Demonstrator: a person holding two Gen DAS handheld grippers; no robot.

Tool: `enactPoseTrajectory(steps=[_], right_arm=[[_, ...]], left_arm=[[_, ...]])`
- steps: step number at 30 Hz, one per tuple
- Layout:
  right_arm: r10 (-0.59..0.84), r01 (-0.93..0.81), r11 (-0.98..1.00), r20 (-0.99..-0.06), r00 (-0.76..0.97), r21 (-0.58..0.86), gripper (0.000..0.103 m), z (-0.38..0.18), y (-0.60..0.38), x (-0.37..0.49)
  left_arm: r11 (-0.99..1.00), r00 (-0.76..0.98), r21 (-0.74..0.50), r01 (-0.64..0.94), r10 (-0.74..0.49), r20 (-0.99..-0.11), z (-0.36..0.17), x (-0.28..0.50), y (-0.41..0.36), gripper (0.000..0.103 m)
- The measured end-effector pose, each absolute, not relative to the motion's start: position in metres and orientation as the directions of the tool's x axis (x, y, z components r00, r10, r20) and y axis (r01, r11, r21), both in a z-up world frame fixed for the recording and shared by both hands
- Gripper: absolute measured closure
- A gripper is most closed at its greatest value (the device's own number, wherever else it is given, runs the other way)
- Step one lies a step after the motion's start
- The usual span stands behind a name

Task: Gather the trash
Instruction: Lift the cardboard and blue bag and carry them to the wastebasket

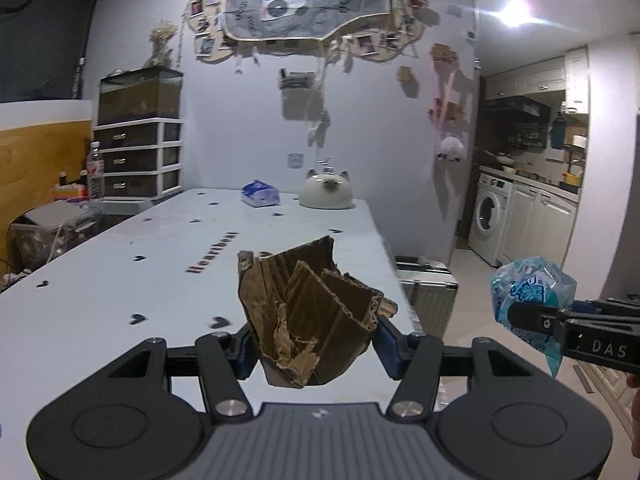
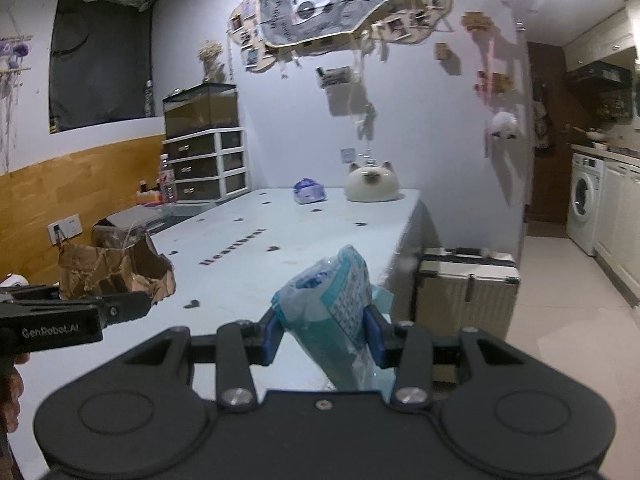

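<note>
The left tool (image 1: 314, 344) is clamped on a torn piece of corrugated cardboard (image 1: 308, 316), its blue pads (image 1: 386, 340) pressing the crumpled lower part from both sides while the ragged upper flaps stand free above the white surface (image 1: 120, 280). The right tool (image 2: 322, 334) is clamped on a crinkled blue-and-clear plastic wrapper (image 2: 332, 300), which bulges up and out between its fingers; in the left wrist view that wrapper sits at about 3 o'clock of the cardboard, off past the edge of the surface and over the floor. Both pieces look light. The cardboard seems stiff along its flutes but weak where it is torn and creased, so a hold low on the thick folded bundle, as now, looks sounder than one on a loose flap, which could bend or rip away. The wrapper appears soft, slick and springy; it could slide out of a light pinch, so a hold across its bunched middle looks safest. Farther along the surface, at roughly 12 o'clock, lie a small blue packet (image 1: 260, 193) and a white cat-shaped ornament (image 1: 327, 192), both well apart from the tools.
</note>
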State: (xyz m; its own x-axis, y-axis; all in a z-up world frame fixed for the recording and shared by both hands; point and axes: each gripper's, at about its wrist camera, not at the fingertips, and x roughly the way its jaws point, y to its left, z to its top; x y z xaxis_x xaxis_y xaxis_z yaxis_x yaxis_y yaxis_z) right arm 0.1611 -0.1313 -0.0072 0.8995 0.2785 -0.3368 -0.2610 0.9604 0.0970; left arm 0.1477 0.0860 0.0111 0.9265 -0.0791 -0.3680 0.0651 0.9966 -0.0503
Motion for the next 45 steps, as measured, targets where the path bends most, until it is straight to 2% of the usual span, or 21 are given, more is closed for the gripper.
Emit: enactPoseTrajectory(steps=[10, 24, 32, 45], right_arm=[[0.181, -0.156, 0.983, -0.348, 0.92, 0.099, 0.059, -0.024, -0.206, 0.119], [0.047, 0.0, 0.993, -0.396, 0.917, 0.117, 0.059, -0.059, -0.3, 0.084], [0.0, 0.075, 0.987, -0.466, 0.885, 0.142, 0.059, -0.103, -0.337, 0.083], [-0.004, 0.163, 0.969, -0.644, 0.765, 0.188, 0.059, -0.204, -0.373, 0.118]], left_arm=[[0.981, 0.906, -0.04, 0.187, -0.188, -0.379, -0.002, 0.131, 0.009, 0.045], [0.937, 0.832, -0.028, 0.348, -0.323, -0.452, -0.04, 0.135, -0.095, 0.045], [0.912, 0.748, -0.039, 0.409, -0.359, -0.558, -0.09, 0.154, -0.138, 0.045], [0.905, 0.565, -0.07, 0.419, -0.32, -0.761, -0.204, 0.214, -0.179, 0.045]])
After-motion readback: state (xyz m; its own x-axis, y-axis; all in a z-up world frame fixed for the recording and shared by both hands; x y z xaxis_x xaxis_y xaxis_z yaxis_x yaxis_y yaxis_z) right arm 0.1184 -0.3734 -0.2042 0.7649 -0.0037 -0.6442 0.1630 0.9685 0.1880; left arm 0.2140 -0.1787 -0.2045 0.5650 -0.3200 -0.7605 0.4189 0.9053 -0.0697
